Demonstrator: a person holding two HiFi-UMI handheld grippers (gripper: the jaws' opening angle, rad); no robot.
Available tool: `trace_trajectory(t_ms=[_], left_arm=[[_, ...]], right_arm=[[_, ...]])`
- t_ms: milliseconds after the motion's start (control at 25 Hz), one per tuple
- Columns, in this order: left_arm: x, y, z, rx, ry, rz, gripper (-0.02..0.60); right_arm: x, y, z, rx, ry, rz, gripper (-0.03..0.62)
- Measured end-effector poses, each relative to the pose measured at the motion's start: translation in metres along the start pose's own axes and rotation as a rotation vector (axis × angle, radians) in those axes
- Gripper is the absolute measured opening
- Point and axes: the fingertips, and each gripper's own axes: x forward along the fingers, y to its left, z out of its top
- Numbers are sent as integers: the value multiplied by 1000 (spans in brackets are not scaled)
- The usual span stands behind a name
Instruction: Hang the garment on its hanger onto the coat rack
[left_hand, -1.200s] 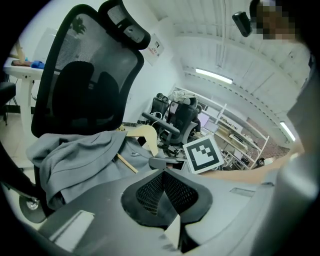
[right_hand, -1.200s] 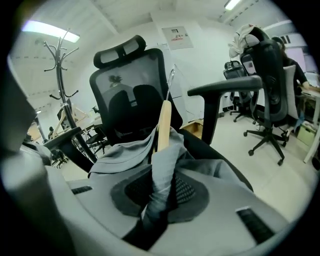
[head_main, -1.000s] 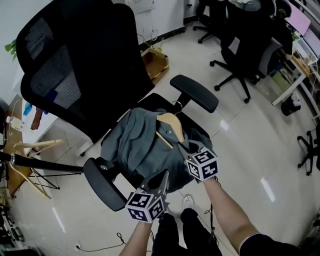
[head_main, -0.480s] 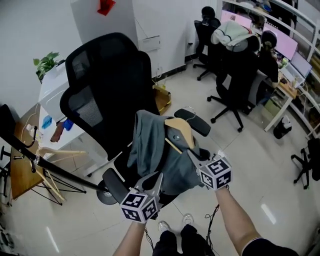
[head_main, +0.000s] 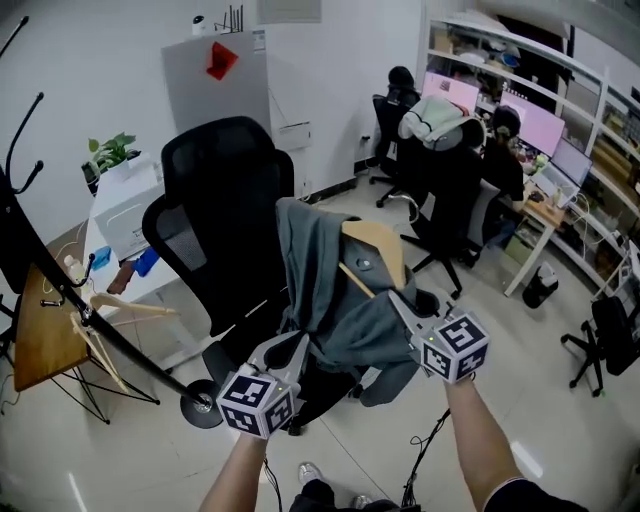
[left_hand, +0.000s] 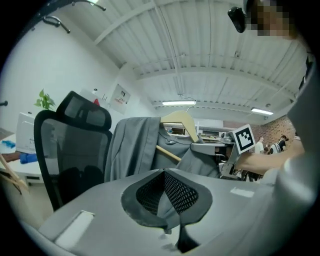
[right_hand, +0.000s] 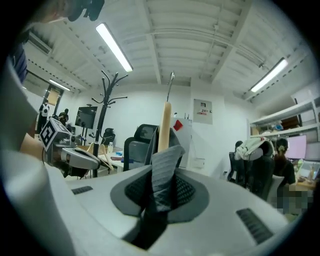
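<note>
The grey garment (head_main: 325, 290) is draped over a wooden hanger (head_main: 377, 250) and hangs in the air between the two tools, in front of the black office chair (head_main: 225, 200) and clear of its seat. The hanger's pale shoulder shows bare at the top of the cloth, with one sleeve folded up beside it.

The right tool (head_main: 393, 294) is clamped on the garment's shoulder where it wraps the end of the hanger. In the right gripper view a fold of grey cloth stands pinched between the pads, the wood rises just behind it, and the metal hook (right_hand: 170, 82) pokes up free, caught on nothing. The left tool (head_main: 296, 341) is closed on the lower edge of the garment. Its own view shows a thin fold of cloth nipped where the pads meet.

The black coat rack (right_hand: 102, 125) stands off to the person's left, well apart from the garment, and a bare wooden hanger (head_main: 108, 309) hangs near its pole. No part of the hook is near a prong.

So the pick-up looks done and the hanging has not begun. What seems left is to carry the garment over to the rack, settle the hook over a prong, and let go with both tools.
</note>
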Motion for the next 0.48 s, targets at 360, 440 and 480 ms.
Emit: trace_trajectory(t_ms=[360, 440, 480], left_arm=[[-67, -66, 45, 88, -106, 137, -8], [-83, -86, 52, 107, -130, 164, -8], [-91, -95, 54, 112, -141, 176, -8]], right_arm=[[-110, -5, 70, -85, -134, 51, 77], [-135, -2, 84, -115, -155, 74, 77], [-148, 0, 90, -132, -162, 87, 77]])
